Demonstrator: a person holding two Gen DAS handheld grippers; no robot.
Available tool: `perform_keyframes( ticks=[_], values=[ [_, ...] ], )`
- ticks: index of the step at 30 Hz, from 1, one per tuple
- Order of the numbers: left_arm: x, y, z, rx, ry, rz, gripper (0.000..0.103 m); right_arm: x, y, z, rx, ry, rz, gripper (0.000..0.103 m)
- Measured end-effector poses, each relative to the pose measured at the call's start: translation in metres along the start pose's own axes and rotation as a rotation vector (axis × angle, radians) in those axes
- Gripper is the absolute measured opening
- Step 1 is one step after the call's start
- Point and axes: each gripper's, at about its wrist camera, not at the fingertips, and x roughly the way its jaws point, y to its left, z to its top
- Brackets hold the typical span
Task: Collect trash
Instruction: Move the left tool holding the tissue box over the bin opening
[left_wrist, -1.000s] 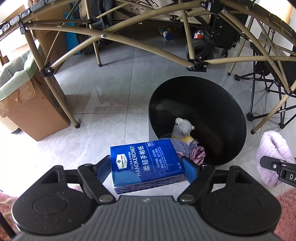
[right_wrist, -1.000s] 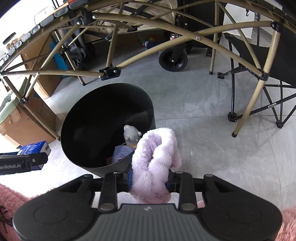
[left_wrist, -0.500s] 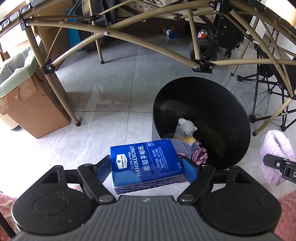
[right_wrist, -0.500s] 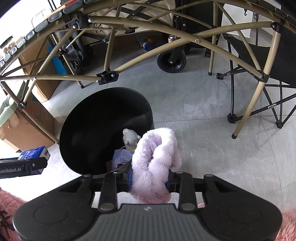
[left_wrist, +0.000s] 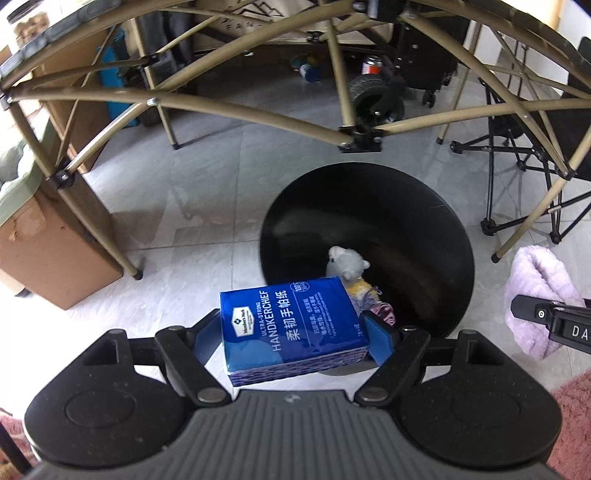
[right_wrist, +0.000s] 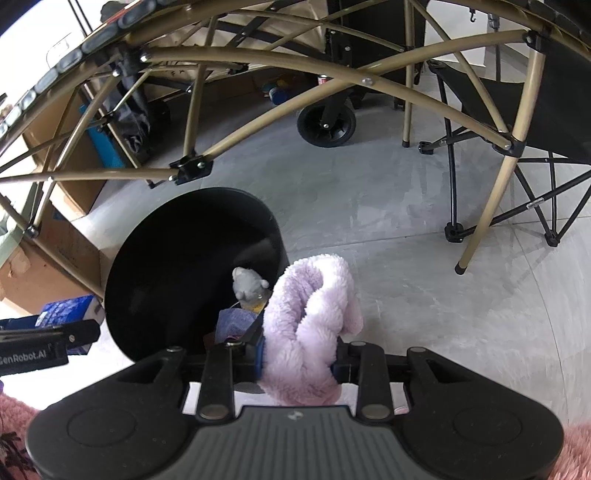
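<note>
My left gripper (left_wrist: 291, 332) is shut on a blue handkerchief tissue pack (left_wrist: 290, 325), held just at the near left rim of a black round bin (left_wrist: 406, 221). Inside the bin lie a grey plush toy (left_wrist: 347, 260) and some crumpled cloth. My right gripper (right_wrist: 299, 356) is shut on a fluffy lilac cloth (right_wrist: 310, 325), held at the bin's (right_wrist: 166, 258) near right rim. The lilac cloth (left_wrist: 535, 295) and the right gripper's finger also show at the right edge of the left wrist view; the blue pack (right_wrist: 68, 310) shows at the left of the right wrist view.
A folding table's tan metal frame (left_wrist: 258, 114) arches over the bin. A cardboard box (left_wrist: 48, 254) stands at the left, a folding chair (right_wrist: 517, 147) at the right, a black wheel (right_wrist: 327, 123) behind. Pink rug (left_wrist: 576, 417) lies under both grippers. Grey tiled floor surrounds the bin.
The left gripper with the blue pack has shifted right, so the pack now overlaps the bin's near rim. The right gripper and lilac cloth have hardly moved.
</note>
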Motion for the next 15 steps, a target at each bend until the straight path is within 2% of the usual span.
perform_keyframes(
  ticks=[8,15],
  values=[
    [0.011,-0.028,0.018,0.057,-0.007,-0.017,0.080,0.002,-0.011,0.006,0.036,-0.015,-0.009,0.030],
    [0.027,-0.047,0.035,0.068,0.006,-0.038,0.080,0.007,-0.018,0.013,0.059,-0.016,-0.016,0.030]
  ],
)
